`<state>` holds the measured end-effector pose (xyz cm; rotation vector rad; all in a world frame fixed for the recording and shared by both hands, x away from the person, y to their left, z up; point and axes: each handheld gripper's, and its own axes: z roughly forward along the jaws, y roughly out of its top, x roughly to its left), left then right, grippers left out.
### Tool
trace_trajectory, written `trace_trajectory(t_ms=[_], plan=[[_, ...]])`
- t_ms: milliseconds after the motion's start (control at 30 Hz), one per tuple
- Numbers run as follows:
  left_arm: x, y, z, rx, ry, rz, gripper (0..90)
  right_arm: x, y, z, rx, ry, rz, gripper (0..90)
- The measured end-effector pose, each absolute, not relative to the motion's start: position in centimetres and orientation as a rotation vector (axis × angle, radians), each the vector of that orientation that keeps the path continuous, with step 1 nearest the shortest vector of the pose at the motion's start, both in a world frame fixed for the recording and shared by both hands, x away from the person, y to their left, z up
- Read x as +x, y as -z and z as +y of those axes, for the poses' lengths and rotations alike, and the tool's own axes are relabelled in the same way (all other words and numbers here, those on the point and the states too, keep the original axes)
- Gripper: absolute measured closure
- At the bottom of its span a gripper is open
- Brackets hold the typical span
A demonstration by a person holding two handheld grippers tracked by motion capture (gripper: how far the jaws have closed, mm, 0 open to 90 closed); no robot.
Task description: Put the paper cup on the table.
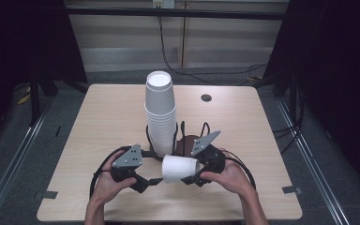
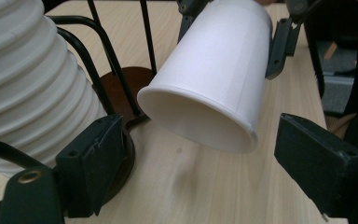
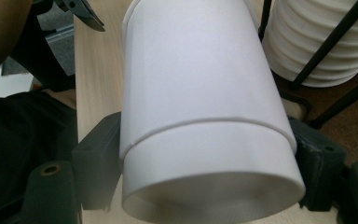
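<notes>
Right gripper [image 1: 193, 178]: jaws closed onto the paper cup [image 1: 179, 168], one pad pressed against each side of the cup wall near its base end. In the right gripper view the cup [image 3: 200, 107] sat squarely between the two pads, base end nearest the camera, mouth pointing away along the jaw axis. Cup lay on its side, held off the table as far as the high view allowed; contact with the tabletop underneath could not be ruled out from these angles.

Left gripper [image 1: 151, 182]: jaws spread wide, nothing between them. In the left gripper view the cup's open rim [image 2: 200, 126] faced the gap between the jaws, just ahead of the tips and clear of both pads. The right gripper's fingers [image 2: 276, 49] showed clamped on the cup beyond.

Outward from the jaws: beyond and beside the held cup stood the stack of cups [image 1: 160, 112], nested and upright inside a black wire holder [image 1: 178, 136] on a round brown base [image 2: 121, 86]. In the left gripper view the stack [image 2: 25, 84] lay just to the outer side of the left-hand jaw; in the right gripper view it [image 3: 317, 42] sat past the right-hand jaw.

All of it rested on the light wooden table [image 1: 108, 122], both hands entering from its near edge.
</notes>
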<state>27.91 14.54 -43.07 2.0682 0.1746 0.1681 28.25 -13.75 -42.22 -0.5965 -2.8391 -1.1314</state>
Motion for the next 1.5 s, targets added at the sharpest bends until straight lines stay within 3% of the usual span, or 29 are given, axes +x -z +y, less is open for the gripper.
trace_trajectory(t_ms=[833,1500], plan=[[27.6,45.5,16.7,1.952,-0.137,0.286,15.7,27.4,44.8,-15.6,-0.714,1.514,-2.627,22.7],[26.7,46.0,16.0,1.930,-0.121,0.252,15.6,26.6,46.4,-15.5,-0.610,1.809,-2.462,22.4]])
